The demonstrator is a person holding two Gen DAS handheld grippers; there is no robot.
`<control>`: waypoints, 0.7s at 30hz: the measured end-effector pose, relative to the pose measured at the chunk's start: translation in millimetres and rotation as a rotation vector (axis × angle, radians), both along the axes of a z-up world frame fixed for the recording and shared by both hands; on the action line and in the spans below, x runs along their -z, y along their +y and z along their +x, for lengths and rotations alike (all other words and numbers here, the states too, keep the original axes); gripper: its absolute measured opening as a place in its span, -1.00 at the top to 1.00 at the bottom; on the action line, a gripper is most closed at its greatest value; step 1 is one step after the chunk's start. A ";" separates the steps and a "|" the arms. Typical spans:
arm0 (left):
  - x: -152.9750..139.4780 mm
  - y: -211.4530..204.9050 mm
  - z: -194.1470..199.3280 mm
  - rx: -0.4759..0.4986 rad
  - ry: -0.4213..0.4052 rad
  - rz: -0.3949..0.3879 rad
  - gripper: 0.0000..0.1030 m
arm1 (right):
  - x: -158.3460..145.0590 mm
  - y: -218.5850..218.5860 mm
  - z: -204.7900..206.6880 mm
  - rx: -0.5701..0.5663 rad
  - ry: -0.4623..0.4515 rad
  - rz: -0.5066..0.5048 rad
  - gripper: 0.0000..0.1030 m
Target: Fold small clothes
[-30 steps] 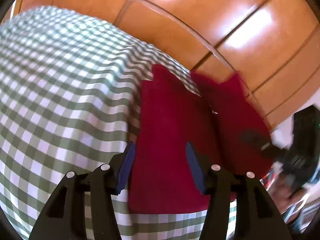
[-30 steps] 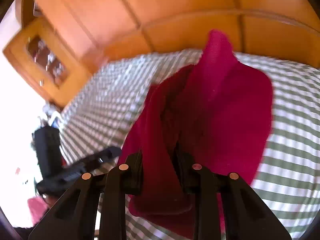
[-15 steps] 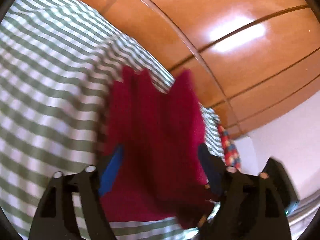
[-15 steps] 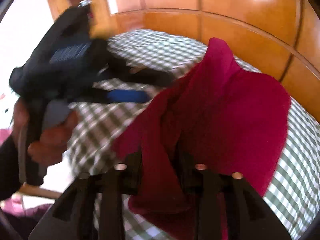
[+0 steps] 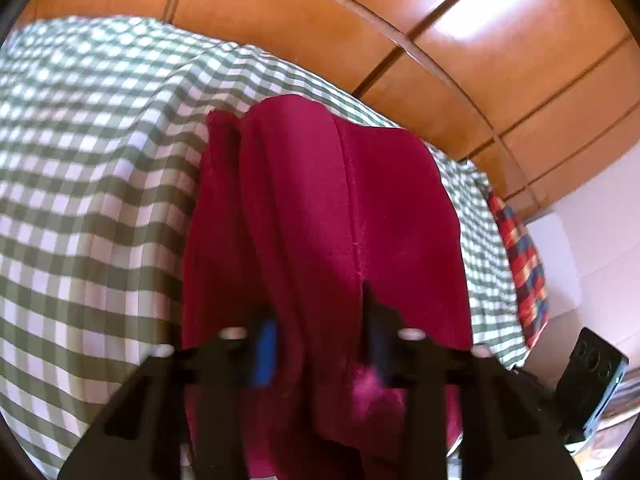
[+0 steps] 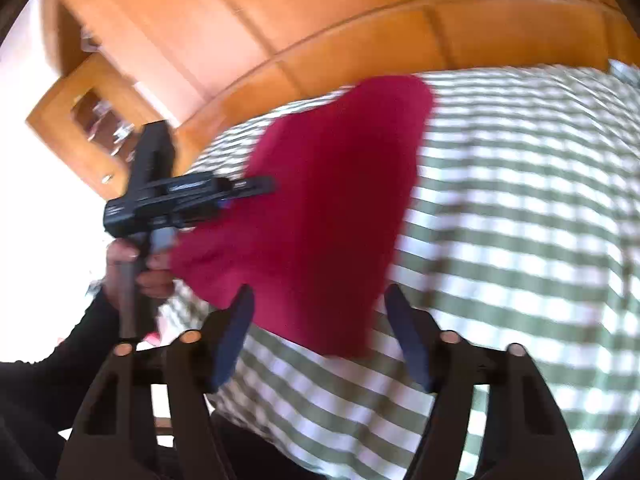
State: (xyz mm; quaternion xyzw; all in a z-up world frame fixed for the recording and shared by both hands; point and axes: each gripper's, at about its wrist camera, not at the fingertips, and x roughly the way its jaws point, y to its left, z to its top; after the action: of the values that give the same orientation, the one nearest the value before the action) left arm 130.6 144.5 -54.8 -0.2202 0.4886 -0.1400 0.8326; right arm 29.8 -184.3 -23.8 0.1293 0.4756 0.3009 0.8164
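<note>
A dark red small garment (image 5: 320, 216) lies folded lengthwise on the green-and-white checked cloth (image 5: 88, 168). My left gripper (image 5: 320, 344) is closed on the garment's near edge, with red fabric bunched between its fingers. In the right wrist view the same garment (image 6: 332, 200) lies ahead, and the left gripper (image 6: 256, 188) reaches into its left side. My right gripper (image 6: 320, 332) is open and empty, its fingers spread just above the garment's near edge.
Orange wooden panelling (image 5: 400, 20) stands behind the checked surface. A red-and-blue plaid fabric (image 5: 520, 256) hangs at the far right edge. A wooden cabinet with glass (image 6: 96, 112) stands at the left. The person's hand (image 6: 132, 264) holds the left gripper.
My right gripper has let go of the red garment and opened. My left gripper has closed on the garment's near edge. The raised fold now lies flat over the rest.
</note>
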 end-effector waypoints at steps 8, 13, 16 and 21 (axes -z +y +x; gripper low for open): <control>-34.4 15.2 -7.8 0.000 -0.085 0.098 0.58 | 5.3 77.3 7.4 -0.154 -0.034 -0.034 0.08; 14.4 37.0 7.8 -0.098 0.056 0.169 0.17 | 32.0 109.3 15.7 -0.192 0.002 -0.102 0.08; -2.3 37.4 -0.8 -0.169 0.009 0.268 -0.10 | 25.1 106.6 18.3 -0.210 0.004 -0.108 0.08; -55.4 17.6 -31.1 -0.214 -0.216 0.344 0.06 | -9.4 83.6 34.9 -0.161 -0.053 -0.086 0.08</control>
State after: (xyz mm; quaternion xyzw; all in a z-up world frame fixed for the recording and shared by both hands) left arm 99.6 162.0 0.6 -0.1090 0.3872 0.0117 0.9155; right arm 64.6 -100.7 -14.4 0.0474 0.4752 0.3479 0.8068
